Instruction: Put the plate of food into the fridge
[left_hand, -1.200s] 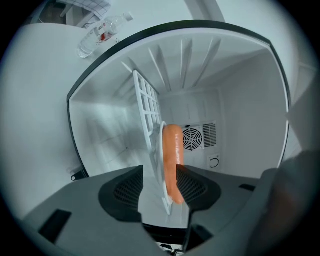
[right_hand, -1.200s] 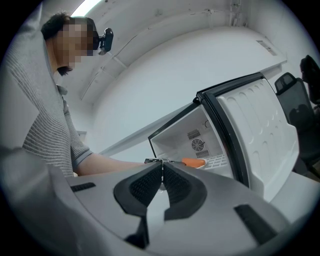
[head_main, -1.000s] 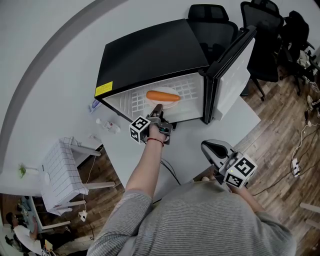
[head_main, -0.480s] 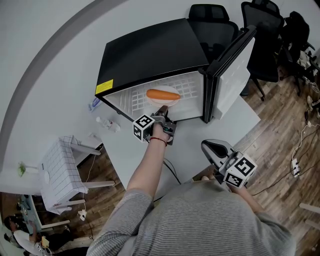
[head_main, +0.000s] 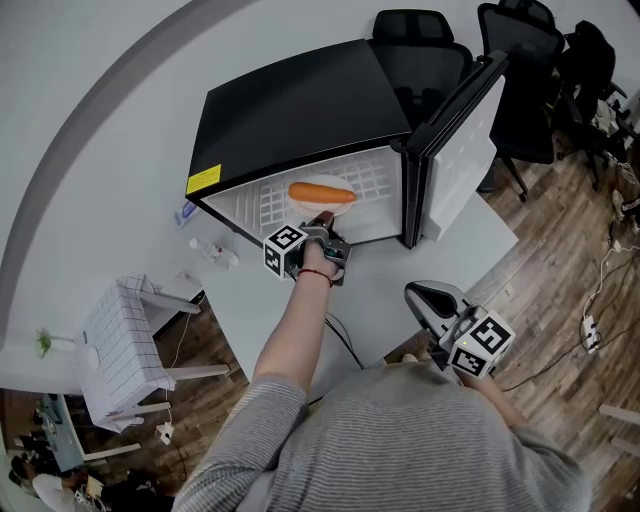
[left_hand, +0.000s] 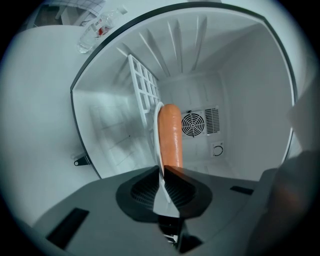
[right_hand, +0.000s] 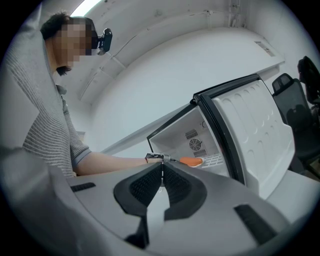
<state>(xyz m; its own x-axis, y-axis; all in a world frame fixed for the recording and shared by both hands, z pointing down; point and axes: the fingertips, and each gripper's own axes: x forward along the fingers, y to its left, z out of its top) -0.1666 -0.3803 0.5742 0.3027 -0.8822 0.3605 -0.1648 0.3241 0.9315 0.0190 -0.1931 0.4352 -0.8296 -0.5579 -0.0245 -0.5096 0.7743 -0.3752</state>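
The left tongs (left_hand: 162, 174) have just been closing and pinch the edge of the plate (left_hand: 158, 131). The plate, with a long orange food (head_main: 322, 192) on it, is on the white shelf (head_main: 268, 200) inside the open fridge (head_main: 300, 100). The right tongs (right_hand: 162, 175) are closed tight with nothing in them.

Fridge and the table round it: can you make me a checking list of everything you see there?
Surface: white table, with the fridge standing on it.
Job's things: fridge, door open; plate with orange food on the wire shelf inside.
Clutter: plastic bottles left of the fridge.
Grippers: left gripper jaws have just been closing, now on the plate's rim; right gripper shut, empty.
Cables: black cable below the table edge; power strip on the wooden floor.
Surroundings: black chairs.
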